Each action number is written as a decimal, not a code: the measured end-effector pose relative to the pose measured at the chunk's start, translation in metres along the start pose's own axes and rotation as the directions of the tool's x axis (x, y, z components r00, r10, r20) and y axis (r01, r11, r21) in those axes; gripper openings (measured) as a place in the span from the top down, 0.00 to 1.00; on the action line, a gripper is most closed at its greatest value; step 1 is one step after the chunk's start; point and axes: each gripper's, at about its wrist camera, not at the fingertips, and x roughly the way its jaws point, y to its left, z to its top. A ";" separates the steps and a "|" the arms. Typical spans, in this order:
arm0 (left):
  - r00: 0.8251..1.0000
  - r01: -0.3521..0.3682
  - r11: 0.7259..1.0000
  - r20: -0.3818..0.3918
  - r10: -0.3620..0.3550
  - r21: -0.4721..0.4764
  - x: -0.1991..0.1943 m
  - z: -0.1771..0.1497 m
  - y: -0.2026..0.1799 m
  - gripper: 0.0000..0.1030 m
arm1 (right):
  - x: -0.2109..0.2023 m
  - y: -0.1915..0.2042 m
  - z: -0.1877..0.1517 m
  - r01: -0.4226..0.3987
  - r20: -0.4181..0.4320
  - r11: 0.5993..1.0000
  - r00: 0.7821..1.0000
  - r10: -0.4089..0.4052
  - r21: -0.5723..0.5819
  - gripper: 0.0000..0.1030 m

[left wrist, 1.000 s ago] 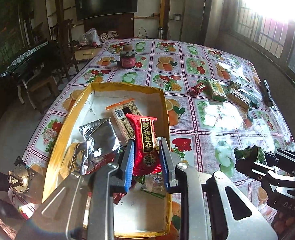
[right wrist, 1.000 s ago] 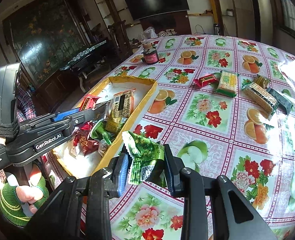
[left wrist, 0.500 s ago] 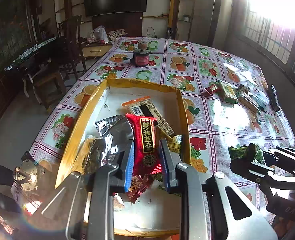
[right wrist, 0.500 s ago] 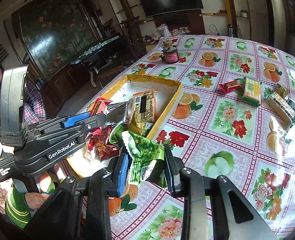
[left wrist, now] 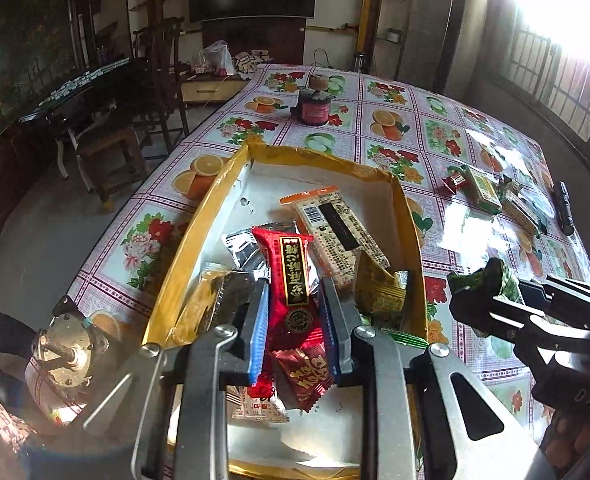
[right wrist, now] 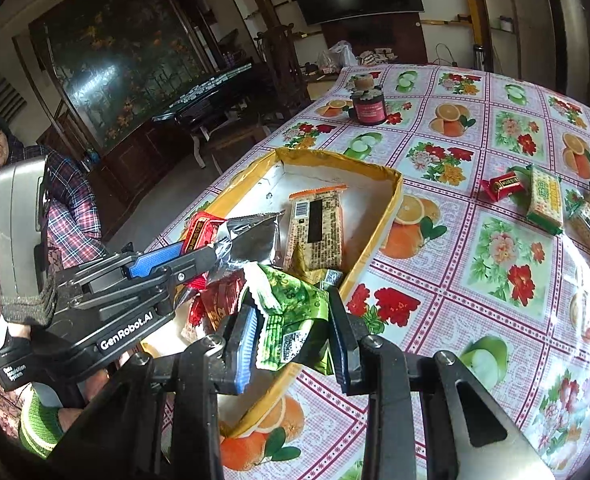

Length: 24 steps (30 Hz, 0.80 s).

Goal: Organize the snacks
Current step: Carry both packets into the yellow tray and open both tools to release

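A yellow-rimmed cardboard box (left wrist: 215, 200) sits on the fruit-print tablecloth and holds several snack packets. Among them are a beige barcode bar (left wrist: 335, 232) and a silver foil pack (left wrist: 243, 246). My left gripper (left wrist: 294, 304) is shut on a long red packet (left wrist: 293, 264) and hangs over the box's near half. My right gripper (right wrist: 291, 332) is shut on a crumpled green packet (right wrist: 291, 308), just above the box's near right rim (right wrist: 391, 200). In the right wrist view the left gripper (right wrist: 211, 248) reaches in from the left. In the left wrist view the right gripper (left wrist: 475, 304) shows at the right.
Further right on the table lie a small red packet (left wrist: 455, 180), green-and-yellow cracker packs (left wrist: 483, 190) and a black pen-like stick (left wrist: 565, 210). A dark jar (left wrist: 314, 108) stands behind the box. A person in plaid (right wrist: 71, 200) sits left of the table, near wooden chairs.
The right gripper has carried the green packet leftward, from over the tablecloth to the box's near rim. The left gripper has drifted across the box with the red packet, sinking slightly.
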 end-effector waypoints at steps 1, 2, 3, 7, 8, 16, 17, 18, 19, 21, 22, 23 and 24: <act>1.000 0.001 1.000 -0.002 -0.001 -0.003 0.002 0.001 0.002 0.75 | 0.004 0.001 0.004 -0.003 0.000 1.000 1.000 0.003 -0.003 0.70; 1.000 0.001 1.000 -0.003 -0.001 -0.005 0.003 0.002 0.003 0.75 | 0.008 0.001 0.008 -0.004 -0.002 1.000 1.000 0.004 -0.003 0.70; 1.000 -0.001 1.000 -0.005 0.001 -0.007 0.005 0.004 0.004 0.75 | 0.014 0.001 0.012 -0.004 -0.006 1.000 1.000 0.004 -0.004 0.70; 1.000 -0.005 1.000 -0.003 0.005 -0.008 0.010 0.010 0.006 0.75 | 0.034 -0.002 0.028 0.003 -0.019 1.000 1.000 -0.003 0.006 0.70; 1.000 -0.005 1.000 -0.003 0.004 -0.008 0.011 0.012 0.006 0.75 | 0.040 -0.003 0.032 0.005 -0.021 1.000 1.000 -0.005 0.008 0.70; 0.999 -0.019 1.000 -0.029 0.019 -0.015 0.028 0.022 0.009 0.74 | 0.075 -0.011 0.051 0.030 -0.062 1.000 0.998 -0.030 0.004 0.70; 0.999 -0.020 1.000 -0.034 0.020 -0.017 0.030 0.023 0.009 0.74 | 0.078 -0.011 0.052 0.028 -0.067 1.000 0.997 -0.028 -0.001 0.70; 0.999 -0.019 1.000 -0.037 0.018 -0.020 0.032 0.023 0.009 0.74 | 0.081 -0.010 0.052 0.023 -0.073 1.000 0.997 -0.024 -0.003 0.70; 0.999 -0.022 1.000 -0.041 0.021 -0.022 0.033 0.023 0.010 0.74 | 0.084 -0.010 0.052 0.023 -0.080 1.000 0.997 -0.023 -0.004 0.69; 0.998 -0.024 0.999 -0.053 0.023 -0.027 0.037 0.022 0.011 0.74 | 0.090 -0.011 0.052 0.025 -0.091 1.000 0.995 -0.026 -0.007 0.69; 0.998 -0.024 0.999 -0.059 0.023 -0.026 0.039 0.022 0.012 0.73 | 0.093 -0.011 0.051 0.025 -0.097 1.000 0.995 -0.026 -0.008 0.69; 0.997 -0.032 0.999 -0.065 0.030 -0.022 0.041 0.022 0.012 0.72 | 0.095 -0.011 0.051 0.028 -0.100 1.000 0.995 -0.029 -0.011 0.69; 0.997 -0.036 0.999 -0.074 0.034 -0.019 0.044 0.022 0.012 0.68 | 0.096 -0.011 0.050 0.032 -0.101 0.999 0.994 -0.033 -0.017 0.69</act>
